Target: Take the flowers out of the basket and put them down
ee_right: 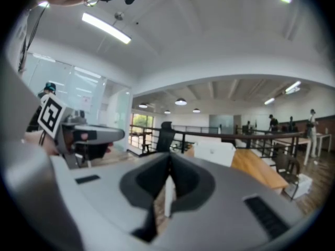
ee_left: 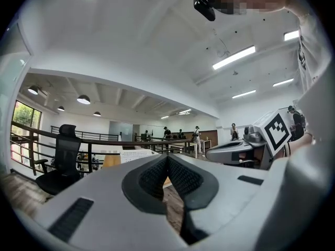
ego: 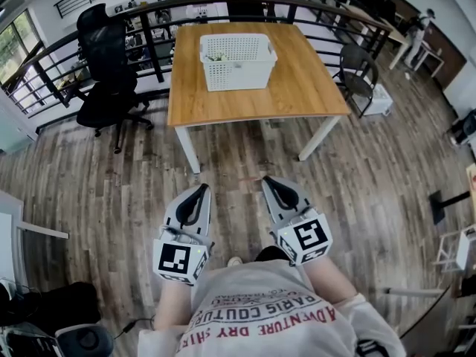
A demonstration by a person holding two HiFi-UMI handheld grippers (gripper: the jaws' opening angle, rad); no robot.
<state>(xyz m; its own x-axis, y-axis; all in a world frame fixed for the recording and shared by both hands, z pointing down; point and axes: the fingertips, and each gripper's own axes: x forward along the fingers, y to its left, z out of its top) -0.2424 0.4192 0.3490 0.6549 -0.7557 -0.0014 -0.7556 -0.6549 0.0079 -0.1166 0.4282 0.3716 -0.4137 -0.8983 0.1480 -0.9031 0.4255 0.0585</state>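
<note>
A white perforated basket [ego: 236, 60] stands on the wooden table [ego: 297, 88], well ahead of me; something pale green shows just inside its far rim. The basket [ee_left: 137, 155] also appears small in the left gripper view and, beyond the jaws, the basket [ee_right: 214, 153] shows in the right gripper view. My left gripper [ego: 204, 188] and right gripper [ego: 265, 179] hang side by side over the floor, close to my body and far short of the table. Both have their jaws together with nothing between them.
A black office chair [ego: 108, 73] stands left of the table, a dark chair [ego: 357, 76] at its right. A curved black railing [ego: 149, 21] runs behind the table. Wood-plank floor lies between me and the table. People stand far off at the back right [ego: 416, 32].
</note>
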